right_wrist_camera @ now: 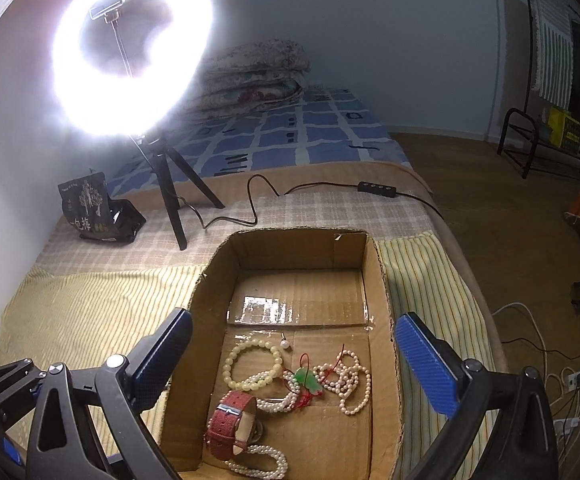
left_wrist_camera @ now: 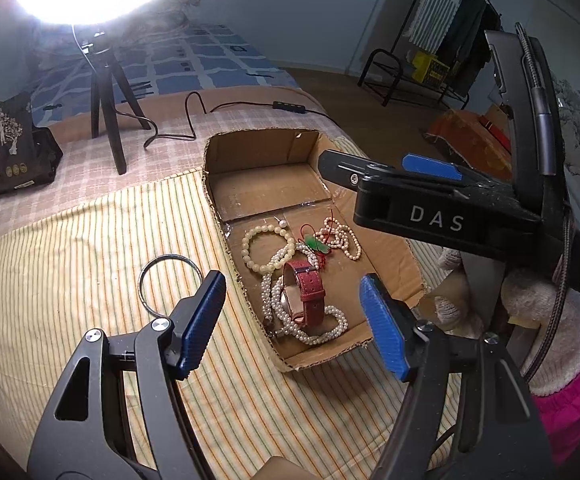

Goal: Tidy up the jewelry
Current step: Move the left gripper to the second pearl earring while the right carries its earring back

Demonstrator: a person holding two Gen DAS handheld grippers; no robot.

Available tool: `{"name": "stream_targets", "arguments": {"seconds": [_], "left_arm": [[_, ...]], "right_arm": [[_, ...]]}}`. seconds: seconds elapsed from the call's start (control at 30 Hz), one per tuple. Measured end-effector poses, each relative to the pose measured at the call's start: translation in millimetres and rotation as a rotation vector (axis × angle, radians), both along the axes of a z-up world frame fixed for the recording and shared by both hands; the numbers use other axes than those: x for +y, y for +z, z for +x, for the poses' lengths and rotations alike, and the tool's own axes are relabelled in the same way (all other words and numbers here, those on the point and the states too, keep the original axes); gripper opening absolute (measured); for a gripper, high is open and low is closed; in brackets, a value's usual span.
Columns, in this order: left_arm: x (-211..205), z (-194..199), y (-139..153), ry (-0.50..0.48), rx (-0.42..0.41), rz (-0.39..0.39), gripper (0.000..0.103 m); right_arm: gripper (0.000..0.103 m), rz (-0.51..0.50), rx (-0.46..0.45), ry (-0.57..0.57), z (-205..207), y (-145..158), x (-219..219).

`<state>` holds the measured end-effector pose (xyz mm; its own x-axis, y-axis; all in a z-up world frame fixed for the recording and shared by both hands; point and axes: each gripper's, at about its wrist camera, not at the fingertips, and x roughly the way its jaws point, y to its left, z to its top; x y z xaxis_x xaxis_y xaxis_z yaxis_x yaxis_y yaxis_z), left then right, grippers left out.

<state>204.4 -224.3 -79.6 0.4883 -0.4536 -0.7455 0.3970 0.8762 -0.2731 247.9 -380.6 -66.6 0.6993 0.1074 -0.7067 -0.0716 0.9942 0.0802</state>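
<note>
While the red watch (right_wrist_camera: 232, 420), pearl strands (right_wrist_camera: 343, 384) and bead bracelet (right_wrist_camera: 254, 364) are already lying in the cardboard box (right_wrist_camera: 381, 280), both the left gripper (left_wrist_camera: 293, 320) and right gripper (right_wrist_camera: 290, 360) are hovering apart and empty, leaving the metal bangle (left_wrist_camera: 170, 284) outside on the striped cloth (left_wrist_camera: 70, 280).

"DAS" in white capitals on the black body of the right claw (left_wrist_camera: 429, 196), read from the left wrist view. Black snack bag (left_wrist_camera: 4, 148) by the tripod: Chinese print, "包梅" legible with a stroke like "一" before it. Smaller print on the bag too blurred to read. Same bag in the right wrist view (right_wrist_camera: 94, 208), characters less clear.
</note>
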Motion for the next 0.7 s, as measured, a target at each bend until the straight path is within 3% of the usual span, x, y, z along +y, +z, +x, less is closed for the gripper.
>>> {"name": "stream_targets", "arguments": {"seconds": [0.7], "left_arm": [[59.1,-35.8,30.2,0.058,-0.054,-0.007,0.072]], "right_arm": [[0.103,0.029,-0.052,0.015,-38.4,34.6,45.3]]}}
